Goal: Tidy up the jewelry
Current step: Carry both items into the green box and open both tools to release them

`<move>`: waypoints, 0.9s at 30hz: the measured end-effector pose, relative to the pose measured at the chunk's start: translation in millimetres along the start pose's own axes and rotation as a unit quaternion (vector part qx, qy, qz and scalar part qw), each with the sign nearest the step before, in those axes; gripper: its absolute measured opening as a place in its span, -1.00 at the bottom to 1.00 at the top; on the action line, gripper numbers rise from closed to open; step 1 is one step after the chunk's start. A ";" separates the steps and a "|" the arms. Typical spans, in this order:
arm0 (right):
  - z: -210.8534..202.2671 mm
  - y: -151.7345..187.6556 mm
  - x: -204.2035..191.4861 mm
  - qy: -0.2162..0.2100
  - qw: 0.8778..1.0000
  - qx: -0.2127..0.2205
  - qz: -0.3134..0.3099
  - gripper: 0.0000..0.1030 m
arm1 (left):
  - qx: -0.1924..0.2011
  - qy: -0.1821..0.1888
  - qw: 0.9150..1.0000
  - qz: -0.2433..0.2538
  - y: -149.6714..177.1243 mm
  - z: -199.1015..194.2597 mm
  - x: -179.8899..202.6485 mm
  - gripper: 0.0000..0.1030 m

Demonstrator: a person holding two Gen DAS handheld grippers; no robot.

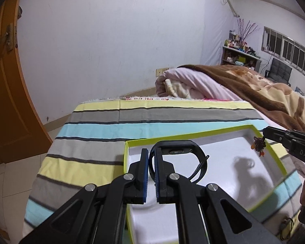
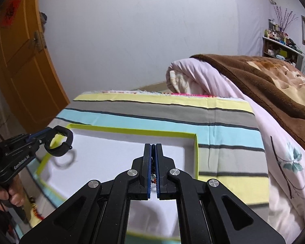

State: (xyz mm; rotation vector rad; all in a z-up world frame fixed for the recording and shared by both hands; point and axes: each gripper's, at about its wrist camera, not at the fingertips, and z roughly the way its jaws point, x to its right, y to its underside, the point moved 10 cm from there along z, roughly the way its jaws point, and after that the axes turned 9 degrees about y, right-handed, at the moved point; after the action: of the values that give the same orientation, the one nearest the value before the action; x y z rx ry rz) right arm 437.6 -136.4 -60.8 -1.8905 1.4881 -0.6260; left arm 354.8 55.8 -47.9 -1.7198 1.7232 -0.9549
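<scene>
A shallow box with a lime-green rim (image 1: pixel 195 136) and white inside lies on the striped bedspread; it also shows in the right wrist view (image 2: pixel 195 154). My left gripper (image 1: pixel 151 152) is shut on a black smart band (image 1: pixel 179 149), holding it above the box's left part; the band shows in the right wrist view (image 2: pixel 60 143). My right gripper (image 2: pixel 153 147) is shut on a small dark beaded trinket with orange beads (image 1: pixel 258 145), hanging over the box's far right corner. In the right wrist view the trinket (image 2: pixel 153 175) shows only as a sliver between the pads.
The striped bedspread (image 1: pixel 103 122) covers the bed's near end. A rolled pink quilt and brown blanket (image 1: pixel 223 81) lie behind and right. A wooden door (image 1: pixel 4 81) stands left. More beaded items (image 2: pixel 35 211) lie by the box's near left edge.
</scene>
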 end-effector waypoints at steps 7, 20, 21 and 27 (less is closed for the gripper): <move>33.7 -2.6 13.4 0.016 1.000 -0.024 0.010 -0.95 | -0.034 -0.012 0.999 -0.009 2.3 29.8 -11.5 -0.89; 23.6 -5.4 32.5 0.025 0.999 -0.016 0.037 -0.64 | -0.035 -0.005 0.999 -0.007 6.0 31.2 -8.3 -0.86; 18.1 -4.8 32.4 0.024 0.999 -0.013 0.037 -0.64 | -0.031 -0.003 0.999 -0.006 5.1 27.7 -7.1 -0.85; -18.8 0.5 27.1 0.015 0.999 0.011 0.034 -0.63 | -0.001 0.008 1.000 -0.003 2.0 -4.9 1.1 -0.60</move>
State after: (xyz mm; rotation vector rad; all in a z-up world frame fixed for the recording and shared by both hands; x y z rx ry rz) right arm 430.5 -166.5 -48.9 -1.8142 1.5508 -0.6395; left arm 349.7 55.2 -46.4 -1.7237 1.7305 -0.9729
